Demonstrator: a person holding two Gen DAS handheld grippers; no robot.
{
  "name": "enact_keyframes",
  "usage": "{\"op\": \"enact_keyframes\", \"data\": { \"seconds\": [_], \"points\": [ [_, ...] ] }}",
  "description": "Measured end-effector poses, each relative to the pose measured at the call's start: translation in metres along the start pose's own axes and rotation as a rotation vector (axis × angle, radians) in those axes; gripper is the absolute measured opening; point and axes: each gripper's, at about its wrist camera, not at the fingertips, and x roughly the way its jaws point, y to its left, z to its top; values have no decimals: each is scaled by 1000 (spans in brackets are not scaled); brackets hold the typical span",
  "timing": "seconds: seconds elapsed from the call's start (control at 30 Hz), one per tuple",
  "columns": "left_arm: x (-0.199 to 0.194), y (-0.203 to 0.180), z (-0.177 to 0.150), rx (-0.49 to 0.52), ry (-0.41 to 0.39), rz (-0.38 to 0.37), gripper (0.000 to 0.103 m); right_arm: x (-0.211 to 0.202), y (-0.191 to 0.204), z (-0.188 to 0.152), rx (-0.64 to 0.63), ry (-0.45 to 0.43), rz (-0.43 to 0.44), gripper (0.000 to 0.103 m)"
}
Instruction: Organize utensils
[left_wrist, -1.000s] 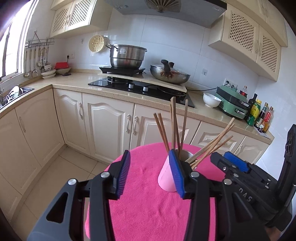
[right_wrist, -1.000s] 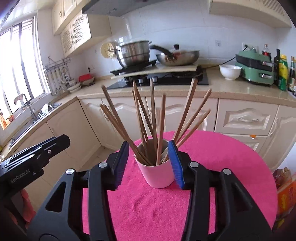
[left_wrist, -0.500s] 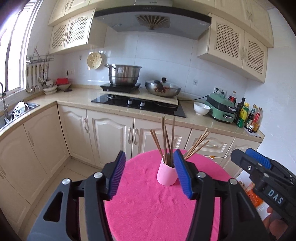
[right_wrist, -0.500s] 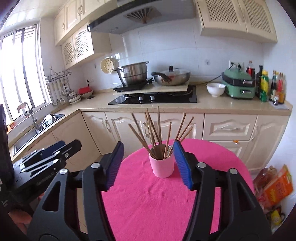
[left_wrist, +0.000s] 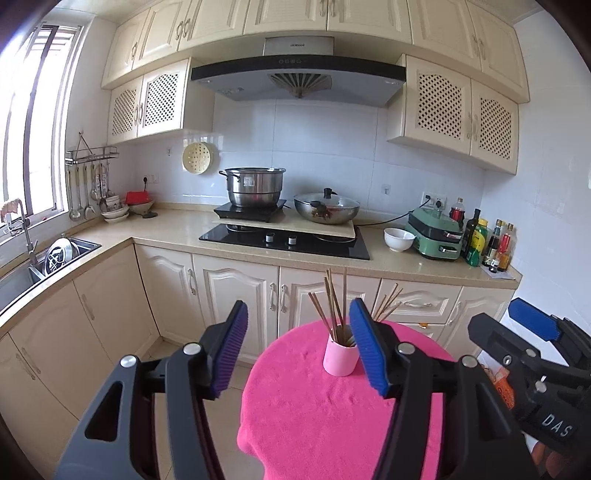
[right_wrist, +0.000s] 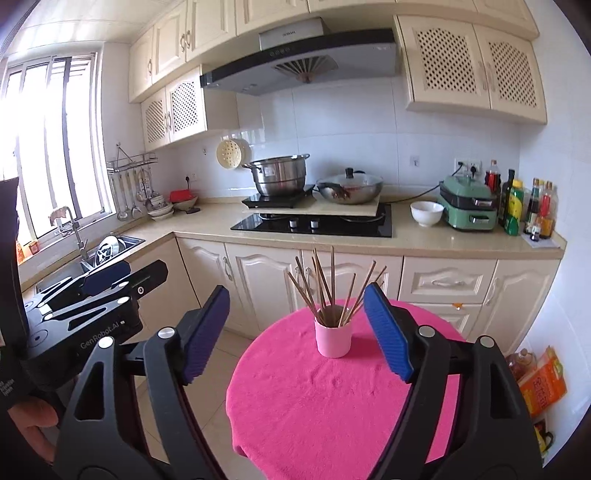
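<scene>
A pink cup stands upright on a round table with a pink cloth. Several wooden chopsticks stand in it, fanned out. My left gripper is open and empty, held back from the table with the cup seen between its fingers. My right gripper is open and empty, also back from the cup. Each gripper shows at the side of the other's view.
Kitchen cabinets and a counter run behind the table, with a hob, steel pot, wok and white bowl. A sink is at the left. Bags lie on the floor at the right.
Both grippers have pulled back and up from the cup, which now looks small and far. Both stay open and empty. The cup and chopsticks have not moved.
</scene>
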Motion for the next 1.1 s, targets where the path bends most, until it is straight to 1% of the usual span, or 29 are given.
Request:
{"op": "enact_keyframes", "data": {
  "seconds": [0.3, 0.47, 0.77, 1.1],
  "points": [
    [-51, 0, 7, 5, -42, -8, 58, -40, 18, 4, -17, -25, -7, 81],
    [-70, 3, 8, 6, -57, -8, 58, -56, 28, 6, -28, -42, -2, 82],
    [-92, 8, 7, 16, -86, 14, 58, -73, 41, 7, -45, -61, -6, 84],
    [-105, 6, 8, 38, -105, 10, 58, -82, 47, 9, -43, -82, -3, 86]
  ]
}}
